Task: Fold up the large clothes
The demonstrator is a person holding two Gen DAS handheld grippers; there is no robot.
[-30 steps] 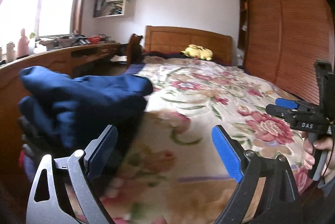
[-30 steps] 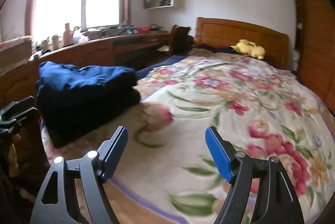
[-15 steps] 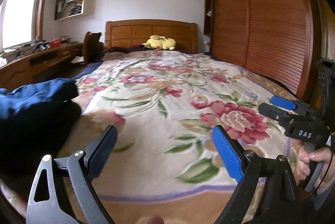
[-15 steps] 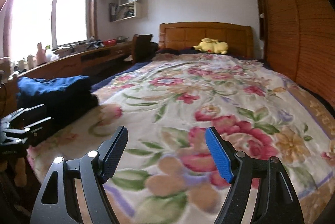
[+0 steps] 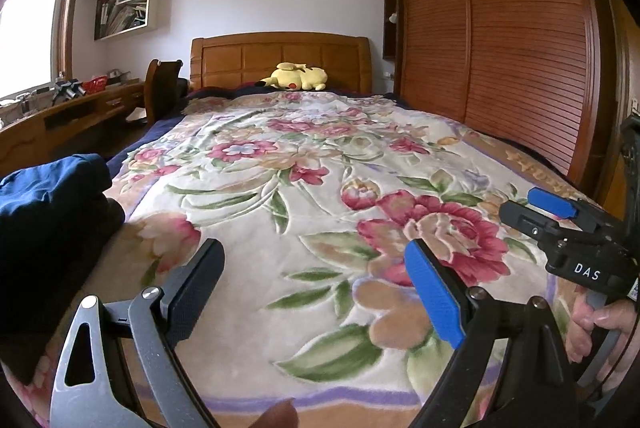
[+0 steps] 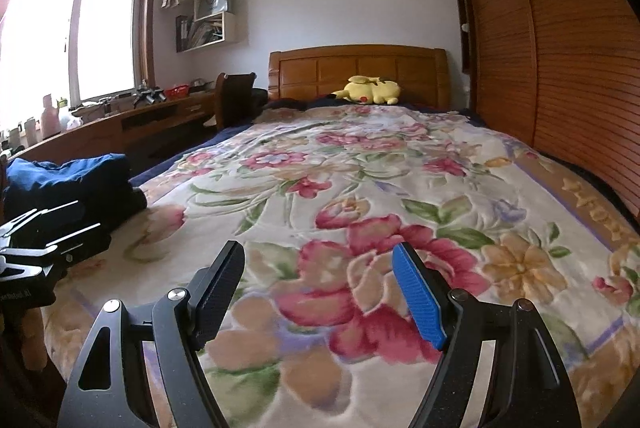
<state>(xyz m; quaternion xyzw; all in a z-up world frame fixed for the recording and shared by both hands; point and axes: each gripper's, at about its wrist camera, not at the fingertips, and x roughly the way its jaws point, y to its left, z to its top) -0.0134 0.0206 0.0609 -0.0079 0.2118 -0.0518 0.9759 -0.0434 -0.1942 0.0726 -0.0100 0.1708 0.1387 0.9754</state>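
Both claws (image 5: 314,292) (image 6: 320,294) swung away from the folded navy clothes (image 5: 52,212), toward mid-bed, spread wide, empty.

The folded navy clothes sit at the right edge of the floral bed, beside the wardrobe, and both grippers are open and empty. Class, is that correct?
Not quite. The folded navy clothes sit at the left edge of the floral bed, on the desk side, as the right wrist view shows. The left gripper and right gripper are indeed open and empty.

Navy folded clothes (image 5: 48,204) cut by left edge, left wrist view. Hand (image 5: 596,332) on right gripper partly out of frame. Desk clutter (image 6: 152,94) too small to ID.
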